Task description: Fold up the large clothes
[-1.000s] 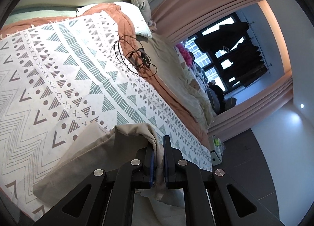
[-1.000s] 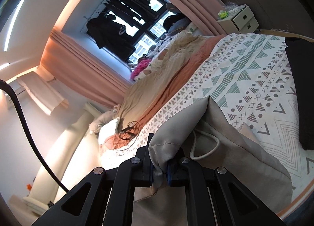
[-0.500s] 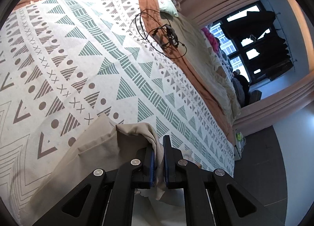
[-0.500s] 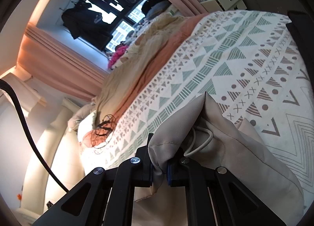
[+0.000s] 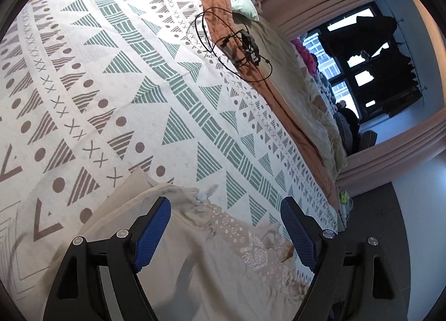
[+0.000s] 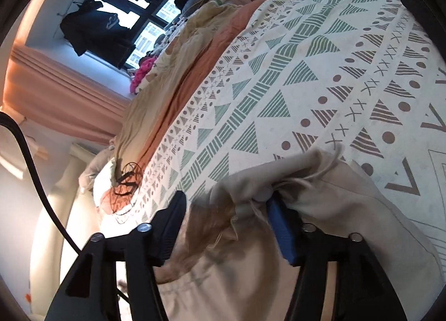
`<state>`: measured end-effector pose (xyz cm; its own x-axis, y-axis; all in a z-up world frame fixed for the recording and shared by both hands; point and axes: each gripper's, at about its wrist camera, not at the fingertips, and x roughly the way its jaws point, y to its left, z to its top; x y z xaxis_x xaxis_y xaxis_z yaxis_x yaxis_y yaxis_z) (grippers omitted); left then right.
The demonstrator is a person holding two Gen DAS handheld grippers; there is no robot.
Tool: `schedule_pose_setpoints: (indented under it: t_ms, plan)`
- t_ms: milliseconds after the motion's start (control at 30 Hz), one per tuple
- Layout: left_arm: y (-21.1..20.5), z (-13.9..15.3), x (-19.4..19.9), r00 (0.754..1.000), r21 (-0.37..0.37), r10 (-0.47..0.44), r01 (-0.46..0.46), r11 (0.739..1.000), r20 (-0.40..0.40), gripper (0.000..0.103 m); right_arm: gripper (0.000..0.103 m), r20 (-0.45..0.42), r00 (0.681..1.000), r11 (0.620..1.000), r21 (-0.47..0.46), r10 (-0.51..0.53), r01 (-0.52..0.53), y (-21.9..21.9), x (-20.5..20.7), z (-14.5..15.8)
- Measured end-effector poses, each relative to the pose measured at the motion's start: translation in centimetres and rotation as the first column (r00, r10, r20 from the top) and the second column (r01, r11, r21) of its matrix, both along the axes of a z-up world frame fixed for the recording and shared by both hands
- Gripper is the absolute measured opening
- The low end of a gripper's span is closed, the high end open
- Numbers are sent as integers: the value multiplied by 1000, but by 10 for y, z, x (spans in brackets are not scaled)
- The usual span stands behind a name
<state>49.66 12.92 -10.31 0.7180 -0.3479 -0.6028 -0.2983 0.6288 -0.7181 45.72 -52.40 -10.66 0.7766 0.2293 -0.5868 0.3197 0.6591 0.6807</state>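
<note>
Both grippers are letting go of a beige garment (image 5: 195, 259) that lies on the bed's patterned cover (image 5: 139, 84), so the step in hand looks like the end of one fold: the carried edge has been laid down and is being released. The left gripper (image 5: 225, 226) has its jaws opening wide, with the cloth's bunched edge and a lacy embroidered strip (image 5: 251, 248) lying loose between the blue pads (image 5: 152, 233), neither pad pressing on it. The right gripper (image 6: 228, 223) is opening too; the same beige garment (image 6: 320, 209) is heaped between its fingers and a fold seems to drape against the right-hand pad (image 6: 281, 231), though motion blur there makes it hard to say whether it is merely resting or snagged. A drawstring loop (image 6: 329, 164) pokes out of the heap. Farther up the bed, well apart from the garment, lies a tangle of black cable (image 5: 237, 47). The next move probably calls for backing both grippers clear without dragging the cloth, then smoothing the bunched edge and finding fresh corners for the following fold.
</note>
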Motion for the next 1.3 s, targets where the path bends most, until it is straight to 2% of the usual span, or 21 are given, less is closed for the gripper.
schedule_pose_setpoints:
  t_ms: [367, 600, 867, 1033, 1067, 1133, 1300]
  plan:
    - [32, -6, -77, 996, 118, 9, 1, 993, -85, 82, 61, -27, 998, 993, -97, 65, -67, 13, -45, 20]
    - [51, -29, -133, 986, 145, 16, 9, 989, -166, 82, 61, -66, 992, 982, -151, 103, -112, 23, -88, 24]
    - [52, -68, -176, 968, 132, 6, 28, 991, -249, 81, 61, -153, 984, 970, -207, 94, -125, 21, -137, 3]
    - [50, -91, -186, 959, 75, -13, 36, 997, -282, 60, 61, -219, 975, 970, -224, 46, -96, 6, -170, -18]
    - [49, -91, -186, 961, 76, -13, 35, 996, -276, 59, 61, -232, 972, 969, -228, 37, -91, 3, -177, -22]
    - [48, -93, -187, 962, 75, -20, 42, 996, -272, 44, 61, -256, 966, 970, -230, 17, -78, -4, -189, -32]
    - [49, -98, -194, 959, 83, 0, 24, 996, -282, 27, 61, -303, 953, 975, -216, -17, -51, -21, -217, -54]
